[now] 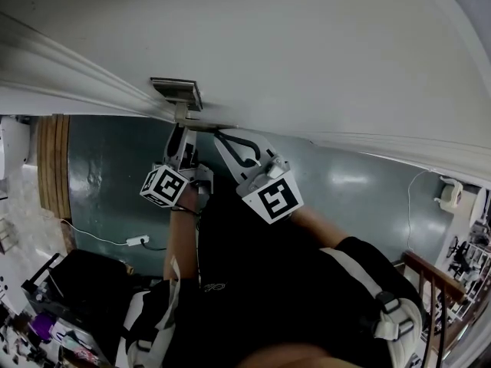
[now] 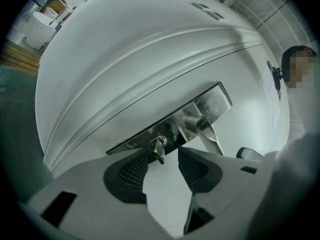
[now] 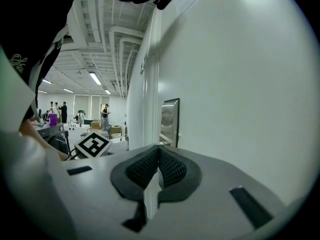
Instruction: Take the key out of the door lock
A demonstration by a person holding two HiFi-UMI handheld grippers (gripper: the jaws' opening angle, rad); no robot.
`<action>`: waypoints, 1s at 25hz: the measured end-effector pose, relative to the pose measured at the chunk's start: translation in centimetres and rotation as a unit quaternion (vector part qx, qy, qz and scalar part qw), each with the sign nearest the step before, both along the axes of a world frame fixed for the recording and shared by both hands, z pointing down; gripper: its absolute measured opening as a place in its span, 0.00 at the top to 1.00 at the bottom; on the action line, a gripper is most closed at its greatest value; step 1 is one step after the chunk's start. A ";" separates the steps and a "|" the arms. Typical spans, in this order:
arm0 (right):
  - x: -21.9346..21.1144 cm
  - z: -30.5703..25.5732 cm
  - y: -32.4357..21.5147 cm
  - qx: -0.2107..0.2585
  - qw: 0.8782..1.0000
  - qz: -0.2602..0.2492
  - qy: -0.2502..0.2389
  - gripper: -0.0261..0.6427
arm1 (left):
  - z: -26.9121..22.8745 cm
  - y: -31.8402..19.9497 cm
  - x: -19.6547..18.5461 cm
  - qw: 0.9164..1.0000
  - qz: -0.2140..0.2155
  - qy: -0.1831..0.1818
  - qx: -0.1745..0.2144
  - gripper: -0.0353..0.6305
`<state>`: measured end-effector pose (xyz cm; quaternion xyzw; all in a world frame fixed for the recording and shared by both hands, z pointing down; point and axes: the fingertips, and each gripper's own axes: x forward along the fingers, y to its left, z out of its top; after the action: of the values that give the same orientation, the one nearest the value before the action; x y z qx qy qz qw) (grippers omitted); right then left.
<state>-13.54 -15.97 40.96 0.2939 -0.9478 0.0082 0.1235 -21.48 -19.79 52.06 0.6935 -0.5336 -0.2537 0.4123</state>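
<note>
A small silver key (image 2: 159, 149) sticks out of the metal lock plate (image 2: 218, 98) on the white door (image 2: 140, 49), just beside the lever handle (image 2: 209, 130). My left gripper (image 2: 162, 157) is open, its dark pads (image 2: 132, 172) standing on either side of the key without touching it. In the head view the left gripper (image 1: 182, 131) reaches up to the lock plate (image 1: 176, 90), and the key itself is hidden there. My right gripper (image 3: 159, 157) is shut on nothing and hangs beside the door, a little short of the lock plate (image 3: 170, 120). From above, the right gripper (image 1: 224, 138) sits close to the right of the left one.
The white door (image 1: 307, 52) fills the upper half of the head view. Below lie a green floor (image 1: 115, 175), a power strip with its cable (image 1: 138, 241) and a wooden railing (image 1: 430, 278) at the right. Several people stand far off in the room (image 3: 60, 109).
</note>
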 end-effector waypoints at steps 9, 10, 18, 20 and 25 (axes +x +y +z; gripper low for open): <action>-0.1 -0.2 -0.2 -0.007 1.000 0.000 -0.007 0.95 | -1.2 -1.4 0.0 0.999 0.001 0.047 0.011 0.70; -0.1 -0.4 -0.2 -0.006 1.000 0.000 -0.007 0.95 | -1.3 -1.5 -0.1 0.999 -0.004 0.047 0.013 0.72; 0.0 -0.1 -0.1 -0.004 1.000 -0.003 -0.004 0.95 | -0.4 -2.3 -0.2 0.996 -0.028 0.082 -0.003 0.77; 0.0 0.1 0.0 -0.005 1.000 -0.002 -0.004 0.95 | -0.4 -2.6 -0.2 0.996 -0.028 0.085 0.001 0.77; 0.4 -0.2 0.0 -0.003 1.000 0.001 -0.005 0.95 | 0.0 -2.7 -0.5 0.995 -0.044 0.084 -0.004 0.86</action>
<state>-13.18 -15.97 40.77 0.2947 -0.9480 0.0130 0.1194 -22.02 -22.52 52.08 0.6437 -0.5281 -0.3270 0.4470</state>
